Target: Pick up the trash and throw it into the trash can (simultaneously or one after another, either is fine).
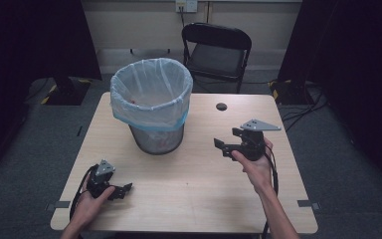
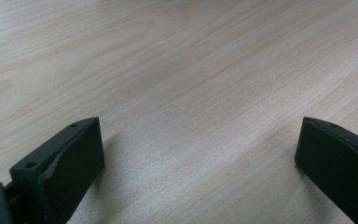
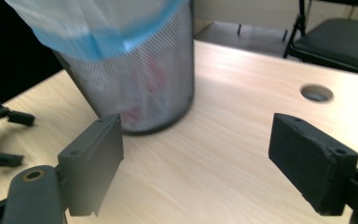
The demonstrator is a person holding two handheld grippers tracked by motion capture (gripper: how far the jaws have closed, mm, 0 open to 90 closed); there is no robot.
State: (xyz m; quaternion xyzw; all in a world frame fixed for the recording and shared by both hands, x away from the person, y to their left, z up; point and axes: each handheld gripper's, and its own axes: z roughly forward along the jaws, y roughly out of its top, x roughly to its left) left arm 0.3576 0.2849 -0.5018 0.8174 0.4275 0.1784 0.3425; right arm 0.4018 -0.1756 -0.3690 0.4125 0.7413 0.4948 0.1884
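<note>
a: left side first. status of the left gripper (image 1: 122, 190)?

b: low over the near left of the tabletop (image 1: 199, 179), held in the person's left hand (image 1: 90, 201). fingers (image 2: 70, 163) released, spread wide, nothing between them but bare wood.

a: next along?

b: wire mesh waste bin (image 1: 151, 104), upright on the tabletop's far left part, lined with a clear bag with a blue edge (image 3: 121, 32) folded over the rim. something red and white lies inside; too blurred to identify. the bin stands well apart from both grippers.

a: and the right?

b: right gripper (image 1: 227, 142) raised above the right half of the tabletop, in the right hand (image 1: 258, 167), pointing left toward the bin. fingers (image 3: 93, 163) released, wide apart, grasping nothing. a round cable hole (image 1: 221, 106) sits beyond it, and a black chair (image 1: 218, 50) stands behind the tabletop.
</note>
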